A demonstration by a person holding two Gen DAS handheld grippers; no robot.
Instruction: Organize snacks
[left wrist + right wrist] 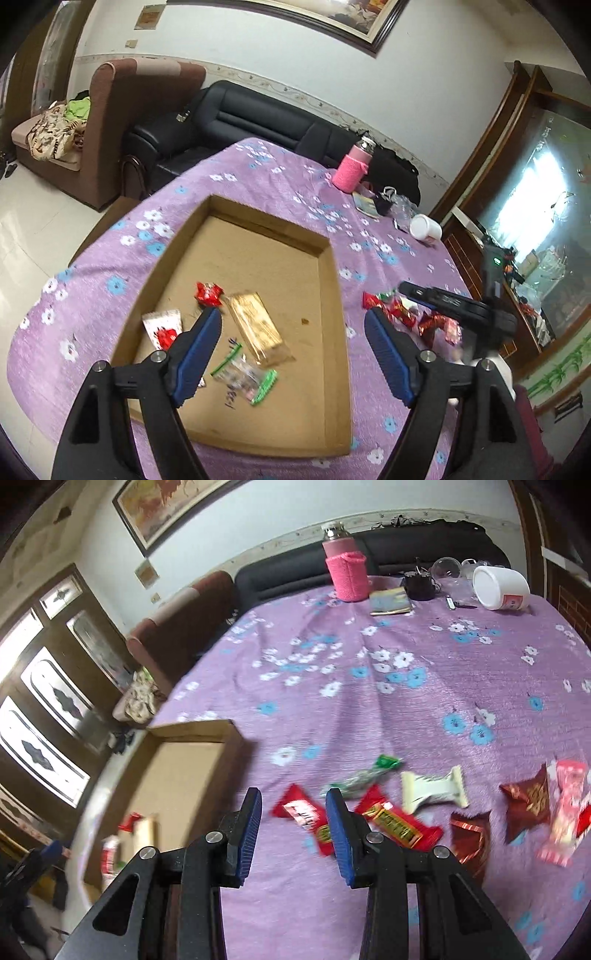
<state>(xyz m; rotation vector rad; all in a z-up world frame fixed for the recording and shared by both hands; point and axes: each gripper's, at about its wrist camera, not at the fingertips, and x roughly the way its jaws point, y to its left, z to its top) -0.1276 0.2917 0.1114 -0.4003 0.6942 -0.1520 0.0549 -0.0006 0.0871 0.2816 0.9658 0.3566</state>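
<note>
Hovering with narrow, empty jaws, the right gripper (293, 812) is nearest the red snack (301, 812), lying just beyond at twelve o'clock, long axis four-to-ten.

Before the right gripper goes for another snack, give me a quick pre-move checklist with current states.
1. Right gripper empty, jaws apart: ok.
2. Left gripper open, nothing held: ok.
3. Snacks left on the cloth, e.g. red candy: ok.
4. Box has bare floor for more: ok.
5. Right gripper lined up on one snack: cannot tell, picture blurred.
6. Left gripper clear of the box: not ok, it hangs over it.
</note>
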